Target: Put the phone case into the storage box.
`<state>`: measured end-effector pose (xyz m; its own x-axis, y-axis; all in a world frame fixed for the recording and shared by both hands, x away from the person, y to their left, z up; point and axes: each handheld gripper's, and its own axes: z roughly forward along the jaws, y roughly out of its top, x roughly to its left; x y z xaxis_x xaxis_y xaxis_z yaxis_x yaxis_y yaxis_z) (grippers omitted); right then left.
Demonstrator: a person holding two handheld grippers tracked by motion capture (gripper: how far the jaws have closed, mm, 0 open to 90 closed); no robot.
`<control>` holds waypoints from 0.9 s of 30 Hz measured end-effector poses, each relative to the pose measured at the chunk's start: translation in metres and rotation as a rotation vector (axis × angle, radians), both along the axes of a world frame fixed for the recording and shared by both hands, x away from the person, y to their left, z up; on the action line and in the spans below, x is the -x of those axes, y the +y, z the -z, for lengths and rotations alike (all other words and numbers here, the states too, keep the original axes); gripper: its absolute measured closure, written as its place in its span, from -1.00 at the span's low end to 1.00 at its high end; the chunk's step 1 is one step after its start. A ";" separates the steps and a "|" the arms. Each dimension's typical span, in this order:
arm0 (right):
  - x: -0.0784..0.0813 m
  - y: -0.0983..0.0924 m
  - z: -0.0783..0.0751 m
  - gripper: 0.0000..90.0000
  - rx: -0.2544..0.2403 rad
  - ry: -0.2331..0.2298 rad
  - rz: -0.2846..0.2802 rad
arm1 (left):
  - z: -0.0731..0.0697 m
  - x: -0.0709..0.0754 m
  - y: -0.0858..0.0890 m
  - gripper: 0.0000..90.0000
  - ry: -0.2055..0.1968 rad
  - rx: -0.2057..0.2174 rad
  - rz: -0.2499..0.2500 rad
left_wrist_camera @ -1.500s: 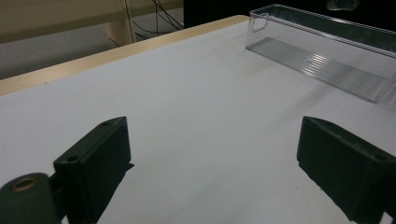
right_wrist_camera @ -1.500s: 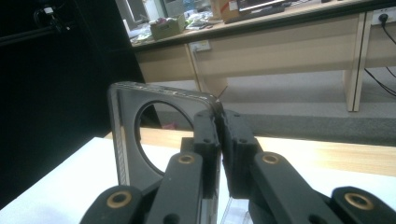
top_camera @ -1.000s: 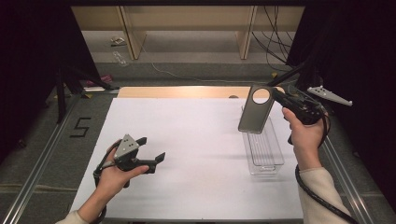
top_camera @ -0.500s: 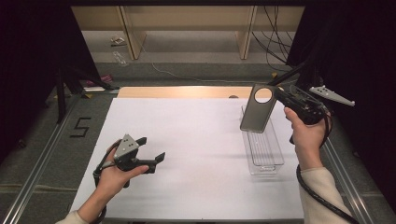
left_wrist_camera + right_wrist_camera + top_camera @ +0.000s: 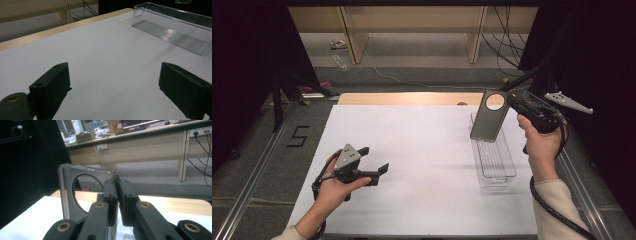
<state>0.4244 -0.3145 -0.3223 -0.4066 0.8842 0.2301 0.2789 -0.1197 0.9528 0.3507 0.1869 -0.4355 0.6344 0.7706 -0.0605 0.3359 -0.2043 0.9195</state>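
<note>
Clamping the upper edge of a flat dark grey rectangular plate with a round hole near its top [image 5: 490,117], the right gripper [image 5: 514,103] is held in the air at the right rear of the table, its jaws pressed together on the plate beside the hole. The plate [image 5: 75,192] hangs clear of the surface, its long axis running steeply downward with a slight tilt, hole end uppermost, lower end pointing into the far end of a long clear plastic tray with a ribbed floor [image 5: 497,165]. The tray's long axis runs away from the person along the right side of the white table top [image 5: 422,150]. The left gripper [image 5: 372,161] sits low over the near left of the table, jaws spread wide apart and holding nothing, aimed toward the tray [image 5: 175,27].
</note>
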 end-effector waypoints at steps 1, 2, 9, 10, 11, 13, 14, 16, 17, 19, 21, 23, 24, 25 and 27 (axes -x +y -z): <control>0.000 0.000 0.000 0.90 -0.001 0.000 0.000 | 0.000 0.000 0.000 -0.79 0.000 0.001 0.001; 0.000 0.000 0.000 0.90 -0.002 0.000 0.001 | 0.000 0.000 0.000 -0.78 0.000 0.000 0.001; 0.000 -0.003 0.000 0.90 -0.003 -0.002 0.011 | 0.001 0.000 0.000 -0.78 0.002 0.001 0.001; 0.000 -0.003 0.000 0.90 -0.004 0.000 0.010 | 0.001 0.000 0.000 -0.78 0.002 0.003 -0.001; -0.001 -0.003 0.000 0.90 -0.003 0.001 0.010 | 0.001 0.000 0.000 -0.78 0.003 0.003 -0.001; -0.001 -0.003 0.001 0.90 -0.004 0.000 0.011 | 0.001 -0.001 0.000 -0.78 0.003 0.003 -0.002; -0.001 -0.004 0.001 0.90 -0.004 0.000 0.012 | 0.001 -0.001 0.000 -0.78 0.003 0.003 -0.002; -0.001 -0.004 0.001 0.90 -0.004 -0.001 0.015 | 0.001 0.000 0.000 -0.78 0.003 0.003 -0.001; -0.001 -0.005 0.001 0.90 -0.003 0.000 0.016 | 0.001 0.000 0.000 -0.78 0.002 0.003 -0.001; -0.001 -0.005 0.001 0.90 -0.004 -0.001 0.017 | 0.000 0.000 0.000 -0.78 0.002 0.003 0.000; 0.000 -0.006 0.000 0.90 -0.002 -0.004 0.022 | 0.000 0.000 0.000 -0.78 0.001 0.002 0.000; 0.000 -0.007 0.000 0.90 -0.002 -0.006 0.024 | 0.000 0.000 0.000 -0.78 0.002 0.004 -0.002; 0.000 -0.008 0.000 0.90 -0.001 -0.006 0.026 | 0.000 0.000 0.000 -0.78 0.002 0.003 -0.002; 0.000 -0.008 -0.001 0.90 0.000 -0.005 0.026 | 0.001 0.000 0.000 -0.78 0.003 0.002 -0.001; 0.000 -0.008 0.000 0.90 0.003 -0.005 0.028 | 0.001 0.000 0.000 -0.78 0.003 0.002 -0.001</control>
<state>0.4246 -0.3227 -0.3219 -0.3824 0.8960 0.2257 0.2708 -0.1249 0.9545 0.3511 0.1871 -0.4360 0.6335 0.7711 -0.0639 0.3385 -0.2019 0.9191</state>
